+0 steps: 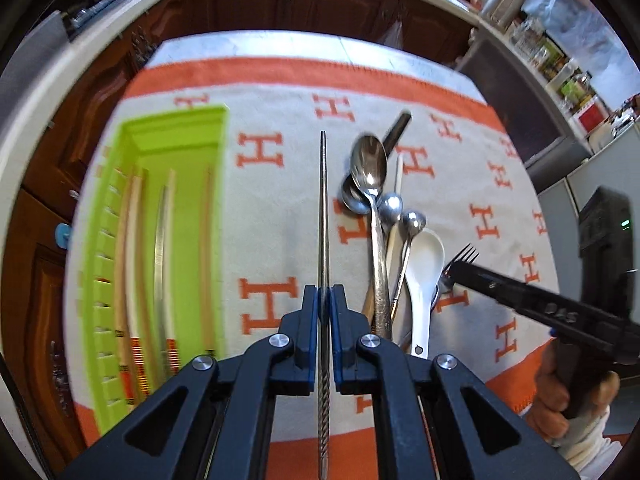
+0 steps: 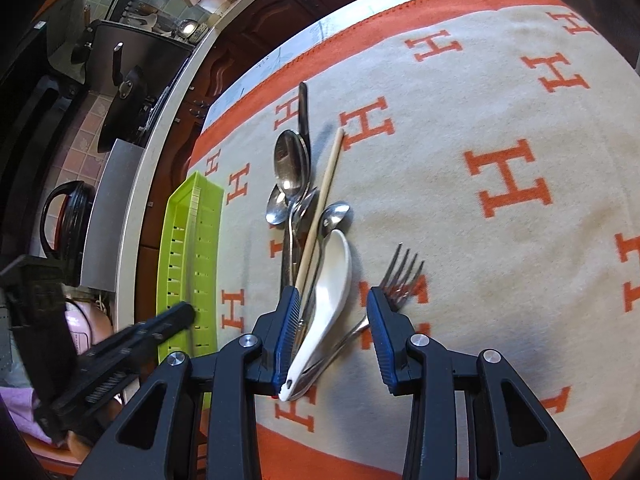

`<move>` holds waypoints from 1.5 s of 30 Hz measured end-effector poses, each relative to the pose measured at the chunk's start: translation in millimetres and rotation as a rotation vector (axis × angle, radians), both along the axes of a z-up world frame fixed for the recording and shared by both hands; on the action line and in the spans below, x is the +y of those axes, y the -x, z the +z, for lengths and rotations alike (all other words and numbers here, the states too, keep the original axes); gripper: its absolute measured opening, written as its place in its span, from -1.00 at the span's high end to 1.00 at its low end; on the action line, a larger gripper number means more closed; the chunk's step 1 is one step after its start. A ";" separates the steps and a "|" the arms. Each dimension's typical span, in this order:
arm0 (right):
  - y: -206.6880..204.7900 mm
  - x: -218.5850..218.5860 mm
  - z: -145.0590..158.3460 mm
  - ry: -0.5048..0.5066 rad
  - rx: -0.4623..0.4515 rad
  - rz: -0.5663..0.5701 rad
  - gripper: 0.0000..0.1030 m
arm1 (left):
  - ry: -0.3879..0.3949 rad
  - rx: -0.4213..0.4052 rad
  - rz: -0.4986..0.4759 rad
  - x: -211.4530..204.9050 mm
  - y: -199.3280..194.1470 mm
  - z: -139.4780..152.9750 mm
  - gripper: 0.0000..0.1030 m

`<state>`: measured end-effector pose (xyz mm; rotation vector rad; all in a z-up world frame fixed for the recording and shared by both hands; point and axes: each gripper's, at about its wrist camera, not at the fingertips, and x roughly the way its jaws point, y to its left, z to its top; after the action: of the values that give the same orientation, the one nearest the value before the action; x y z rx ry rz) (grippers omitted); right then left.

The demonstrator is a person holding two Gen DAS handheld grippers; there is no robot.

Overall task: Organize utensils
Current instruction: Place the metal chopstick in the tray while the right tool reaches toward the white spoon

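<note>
Left gripper [image 1: 324,300] jaws clench one metal chopstick [image 1: 323,200]; right gripper [image 2: 332,312] jaws gape (four metal spoons [image 2: 292,164], one fork [image 2: 402,276]).

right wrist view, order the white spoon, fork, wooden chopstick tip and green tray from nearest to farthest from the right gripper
1. white spoon, between the right gripper fingers, by the left one
2. fork, by the right finger
3. green tray and wooden chopstick tip, left and ahead: too close to call

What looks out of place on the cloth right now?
One wooden chopstick lies buried in the pile of metal spoons and the white spoon, while the other chopsticks already sit in the green tray. Nothing looks spilled or broken.
</note>
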<state>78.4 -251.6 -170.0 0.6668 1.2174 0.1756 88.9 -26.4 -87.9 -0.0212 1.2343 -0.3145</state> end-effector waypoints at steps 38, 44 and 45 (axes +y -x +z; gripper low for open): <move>-26.8 38.6 -30.1 0.142 0.061 -0.007 0.83 | -0.105 -0.025 0.197 121.3 -23.9 -43.8 0.59; -23.2 36.9 -29.2 0.146 0.059 -0.024 0.85 | -0.105 -0.045 0.201 118.4 -19.6 -43.2 0.17; -21.9 36.0 -28.8 0.146 0.059 -0.026 0.85 | -0.106 -0.051 0.203 117.9 -18.9 -41.9 0.01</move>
<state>100.2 -215.6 -198.8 0.5635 1.2645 0.0451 107.8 91.5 -129.7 -0.0470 1.1859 -0.0726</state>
